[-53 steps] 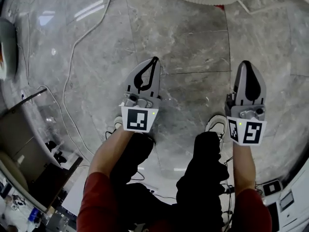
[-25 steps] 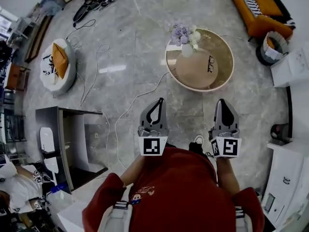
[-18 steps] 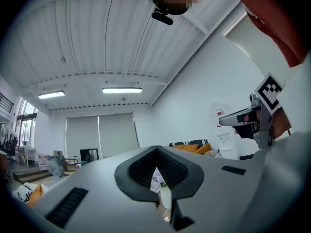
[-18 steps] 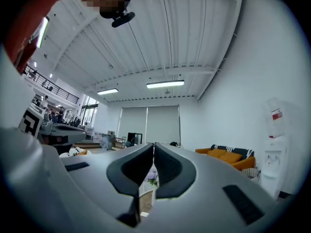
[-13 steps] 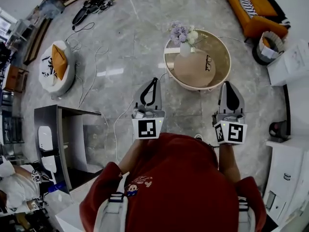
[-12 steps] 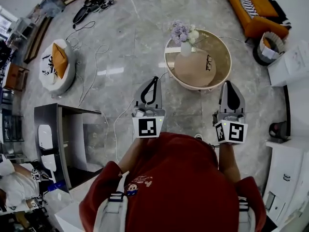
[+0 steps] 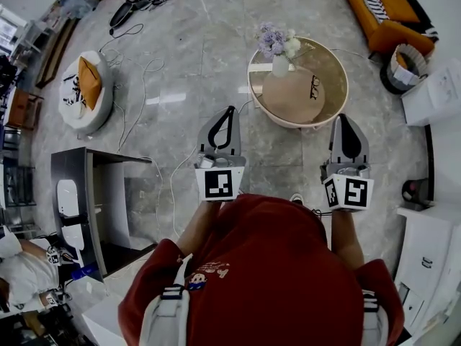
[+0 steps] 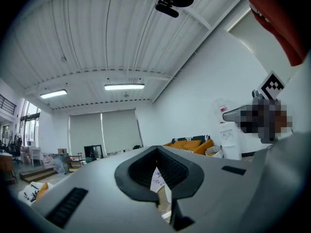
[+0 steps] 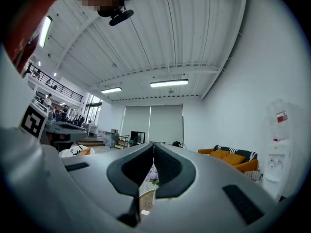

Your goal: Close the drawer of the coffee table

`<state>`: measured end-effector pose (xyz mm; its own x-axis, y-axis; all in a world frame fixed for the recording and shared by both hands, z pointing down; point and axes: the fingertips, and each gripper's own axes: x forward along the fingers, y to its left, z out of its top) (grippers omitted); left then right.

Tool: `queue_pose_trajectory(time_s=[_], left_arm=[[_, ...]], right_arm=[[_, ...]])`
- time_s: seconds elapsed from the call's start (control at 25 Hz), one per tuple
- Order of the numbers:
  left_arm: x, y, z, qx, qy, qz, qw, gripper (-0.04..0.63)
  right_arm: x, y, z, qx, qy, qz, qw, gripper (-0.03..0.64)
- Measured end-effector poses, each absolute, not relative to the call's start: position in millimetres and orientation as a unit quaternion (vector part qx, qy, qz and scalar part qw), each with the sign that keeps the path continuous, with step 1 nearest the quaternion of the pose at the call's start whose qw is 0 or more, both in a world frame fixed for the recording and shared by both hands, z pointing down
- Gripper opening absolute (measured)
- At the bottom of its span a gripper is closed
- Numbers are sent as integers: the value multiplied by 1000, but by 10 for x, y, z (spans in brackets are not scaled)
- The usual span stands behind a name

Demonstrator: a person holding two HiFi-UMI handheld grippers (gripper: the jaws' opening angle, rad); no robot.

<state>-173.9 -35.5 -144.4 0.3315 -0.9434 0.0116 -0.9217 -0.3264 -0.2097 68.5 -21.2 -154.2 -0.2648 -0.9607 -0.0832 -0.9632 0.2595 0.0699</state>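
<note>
Left hand-held gripper (image 7: 230,110) and right hand-held gripper (image 7: 344,118): both closed, empty, held level. Coffee table (image 7: 344,85) stands ahead on the floor (image 7: 180,56), well apart. Drawer position not discernible; progress undetermined.

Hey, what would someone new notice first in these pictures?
First, the left tool and right tool, held out side by side over the marble floor, both shut and empty. Beyond them stands the round coffee table with a vase of flowers near its upper-left rim, and an orange sofa fills the head view's top right corner.
</note>
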Motion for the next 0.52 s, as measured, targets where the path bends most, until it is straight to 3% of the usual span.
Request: queue_pose_trajectory(time_s=[0.52], left_arm=[[-1886,-300,-1510,-807,583,-57,66,13]], right_arm=[[559,-235,-1688,-601,798,55,5,21]])
